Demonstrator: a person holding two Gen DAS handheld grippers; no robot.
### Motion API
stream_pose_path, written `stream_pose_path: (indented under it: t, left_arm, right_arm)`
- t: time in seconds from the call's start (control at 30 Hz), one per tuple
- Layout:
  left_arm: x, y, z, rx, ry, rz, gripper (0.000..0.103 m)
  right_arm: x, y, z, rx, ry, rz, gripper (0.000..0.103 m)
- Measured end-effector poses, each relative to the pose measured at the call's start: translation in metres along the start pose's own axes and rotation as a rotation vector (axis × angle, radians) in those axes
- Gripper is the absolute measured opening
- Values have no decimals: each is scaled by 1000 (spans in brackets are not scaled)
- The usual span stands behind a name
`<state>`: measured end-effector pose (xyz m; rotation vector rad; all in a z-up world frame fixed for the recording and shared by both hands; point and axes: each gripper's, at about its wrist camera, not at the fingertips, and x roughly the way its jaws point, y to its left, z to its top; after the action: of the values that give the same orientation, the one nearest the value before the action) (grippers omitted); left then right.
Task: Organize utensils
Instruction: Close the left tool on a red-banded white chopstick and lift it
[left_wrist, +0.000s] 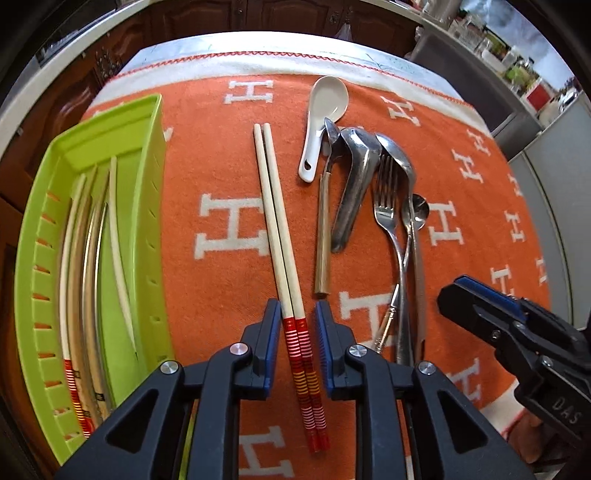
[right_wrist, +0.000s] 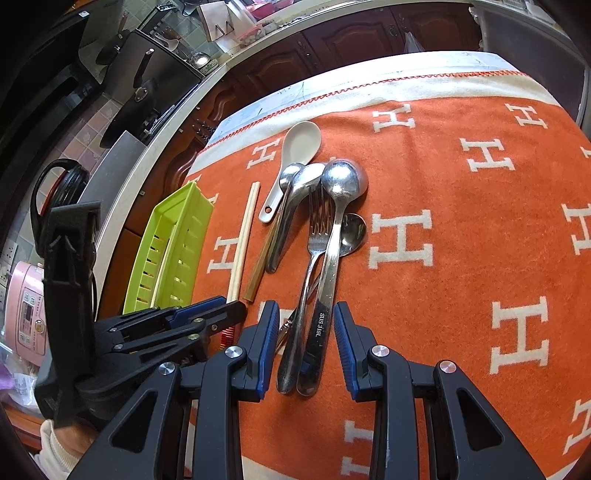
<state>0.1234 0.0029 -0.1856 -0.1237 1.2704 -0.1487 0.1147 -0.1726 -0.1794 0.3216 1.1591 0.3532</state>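
Note:
A pair of wooden chopsticks (left_wrist: 280, 236) with red striped ends lies on the orange cloth. My left gripper (left_wrist: 297, 317) is open, its jaws on either side of the striped ends without touching. A green tray (left_wrist: 147, 155) at the left holds several chopsticks. My right gripper (right_wrist: 304, 321) is open around the handles of a large steel spoon (right_wrist: 332, 236) and a fork (right_wrist: 316, 236). A white ceramic spoon (right_wrist: 295, 155), a steel ladle-like spoon (left_wrist: 354, 177), a small spoon (right_wrist: 351, 230) and a gold-handled utensil (left_wrist: 323, 229) lie in the same heap.
The orange cloth with white H letters (right_wrist: 480, 221) covers the table. Dark wooden cabinets (right_wrist: 332, 48) stand beyond the far edge. A pink appliance (right_wrist: 26, 310) is at the far left in the right wrist view. The right gripper also shows in the left wrist view (left_wrist: 517, 332).

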Motion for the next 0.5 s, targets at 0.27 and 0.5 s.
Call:
stream_pose_path:
  t: [0.27,0.5]
  left_arm:
    - [-4,8,-8,-38,-19,-27,4]
    - [-15,6,-13,-45,-46,-25,4]
  right_arm:
    - [0,2,-3,-2,2,5,31]
    - [-3,5,-4,-7,-1,0,31]
